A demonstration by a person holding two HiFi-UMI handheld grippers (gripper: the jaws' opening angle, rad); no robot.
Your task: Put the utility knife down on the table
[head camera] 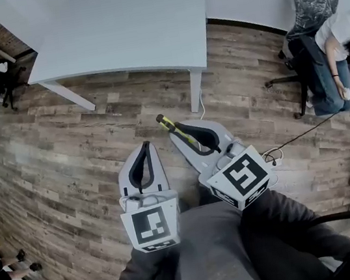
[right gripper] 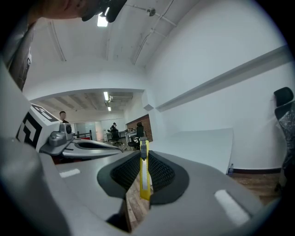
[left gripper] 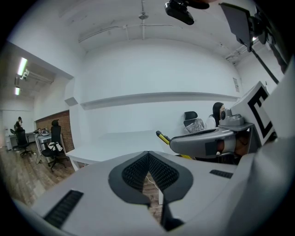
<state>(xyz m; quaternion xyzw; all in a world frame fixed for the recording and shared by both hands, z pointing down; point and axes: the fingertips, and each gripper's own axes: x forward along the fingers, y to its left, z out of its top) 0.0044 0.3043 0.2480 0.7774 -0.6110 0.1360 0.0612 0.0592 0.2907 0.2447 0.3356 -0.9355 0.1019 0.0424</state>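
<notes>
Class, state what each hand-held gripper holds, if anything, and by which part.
The right hand-held gripper clamps the yellow utility knife mid-body, one end poking past the jaws. The left hand-held gripper is shut, empty.

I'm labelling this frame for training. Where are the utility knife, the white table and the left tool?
utility knife [right gripper: 144,179]: right gripper view, middle of its yellow body.
white table [head camera: 124,25]: head view, bare top.
left tool [head camera: 144,149]: head view, closed jaw tips.
</notes>
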